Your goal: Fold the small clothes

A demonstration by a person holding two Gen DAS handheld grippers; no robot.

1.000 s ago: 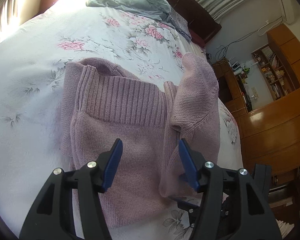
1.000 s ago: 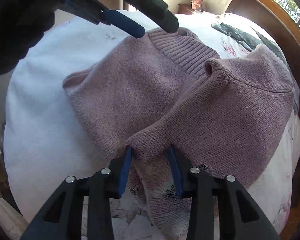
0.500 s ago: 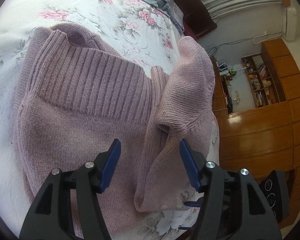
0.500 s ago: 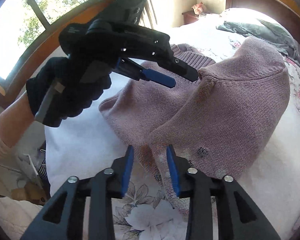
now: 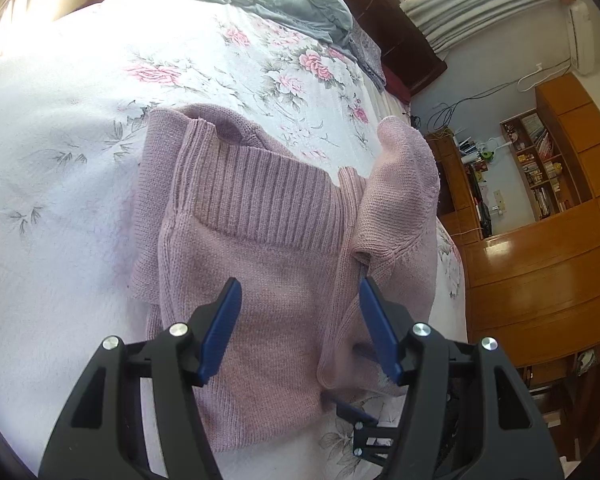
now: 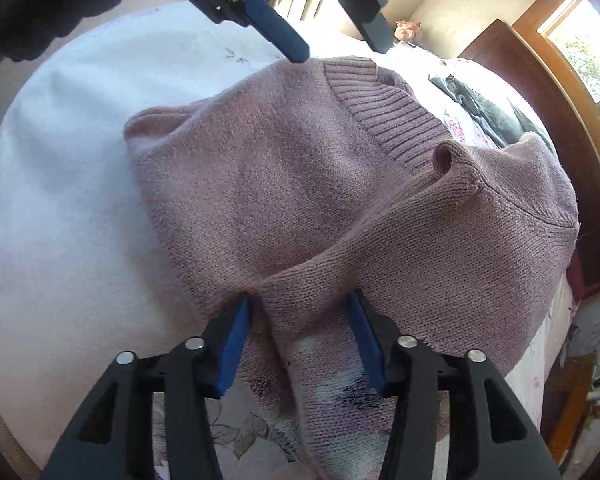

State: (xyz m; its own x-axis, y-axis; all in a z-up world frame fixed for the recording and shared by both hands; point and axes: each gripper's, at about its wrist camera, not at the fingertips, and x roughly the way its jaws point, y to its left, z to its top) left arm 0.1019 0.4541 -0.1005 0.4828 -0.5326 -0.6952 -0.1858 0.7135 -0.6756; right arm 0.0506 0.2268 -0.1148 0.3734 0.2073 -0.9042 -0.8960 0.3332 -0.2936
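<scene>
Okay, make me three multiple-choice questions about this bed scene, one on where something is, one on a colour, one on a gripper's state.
1. Where does the grey garment lie?
A. At the far end of the bed, beyond the sweater
B. On top of the sweater
C. On the floor

2. What colour is the sweater?
A. Navy
B. Dusty pink
C. Green

3. What state is the left gripper in?
A. Shut on the sweater
B. Shut on the grey garment
C. Open over the sweater

Answers: 1 A, the left wrist view shows it past the sweater's ribbed band near the dark headboard. 2 B, both views show pinkish knit. 3 C, its blue pads stand wide apart with nothing clamped.
</scene>
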